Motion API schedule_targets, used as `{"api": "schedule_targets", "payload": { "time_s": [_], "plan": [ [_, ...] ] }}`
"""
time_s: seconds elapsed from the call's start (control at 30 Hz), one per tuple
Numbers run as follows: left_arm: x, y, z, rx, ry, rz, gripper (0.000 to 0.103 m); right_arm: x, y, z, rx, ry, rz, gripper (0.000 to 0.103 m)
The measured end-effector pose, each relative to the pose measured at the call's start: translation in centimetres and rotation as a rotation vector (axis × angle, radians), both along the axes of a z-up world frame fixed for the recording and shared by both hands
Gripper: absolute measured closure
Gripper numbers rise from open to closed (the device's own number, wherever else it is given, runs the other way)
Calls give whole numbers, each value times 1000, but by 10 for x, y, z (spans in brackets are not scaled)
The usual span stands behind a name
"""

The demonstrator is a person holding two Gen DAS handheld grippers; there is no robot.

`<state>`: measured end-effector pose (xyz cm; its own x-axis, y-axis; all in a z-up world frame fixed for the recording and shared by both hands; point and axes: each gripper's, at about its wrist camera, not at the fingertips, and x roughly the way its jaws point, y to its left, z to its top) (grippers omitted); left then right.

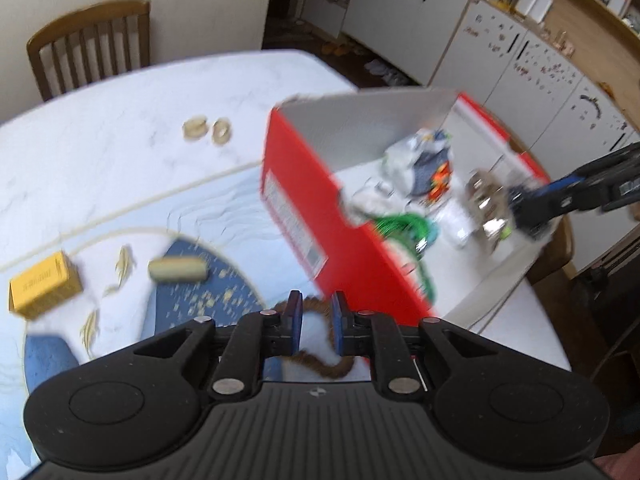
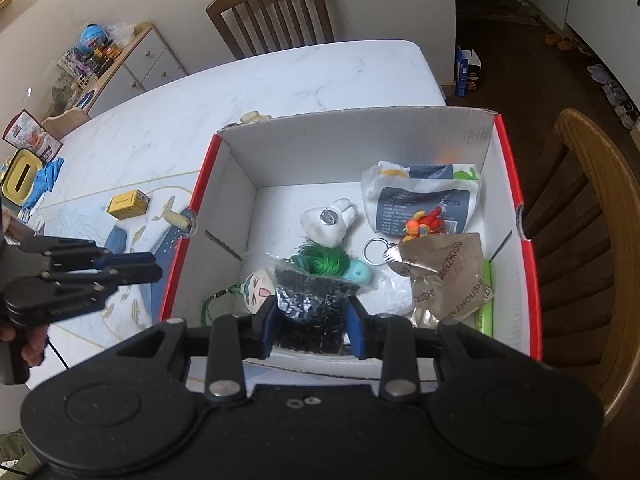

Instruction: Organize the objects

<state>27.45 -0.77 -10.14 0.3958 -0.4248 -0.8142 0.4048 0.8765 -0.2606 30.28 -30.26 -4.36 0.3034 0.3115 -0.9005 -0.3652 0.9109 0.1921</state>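
White marble worktop (image 2: 304, 80) with a blue fish-pattern mat fills most of what I see, and wooden chairs stand at its far edge and right side. My big red cardboard box with white inside walls (image 2: 240, 168) sits near the right edge of the worktop. Lots of things are already in it: a white plush paw, a green tassel, an orange toy, a ring, paper packets.

My right tool (image 2: 312, 324) is over the near wall of the box and squeezes a clear bag of tiny black beads (image 2: 316, 300), so I think that one goes in next.

My left tool (image 1: 316, 316) is nearly shut and holds nothing. It hangs over a brown bead bracelet (image 1: 328, 364) on the mat.

Left outside the box: a small yellow carton (image 1: 44, 284), a pale short roll (image 1: 178, 270) and two tan wooden rings (image 1: 208, 130) near the far edge. Maybe more than half is done.
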Motion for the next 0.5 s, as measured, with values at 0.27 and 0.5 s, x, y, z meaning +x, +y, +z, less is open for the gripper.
{"api": "schedule_targets", "payload": {
  "time_s": [0.27,0.5],
  "plan": [
    [6,4,-40,43,45,-28,88,-1,8,-10,-15,22,-12,69],
    [8,-3,-53,65,38,-58,79,-1,12,-18,-26,42,-39,69]
  ]
}}
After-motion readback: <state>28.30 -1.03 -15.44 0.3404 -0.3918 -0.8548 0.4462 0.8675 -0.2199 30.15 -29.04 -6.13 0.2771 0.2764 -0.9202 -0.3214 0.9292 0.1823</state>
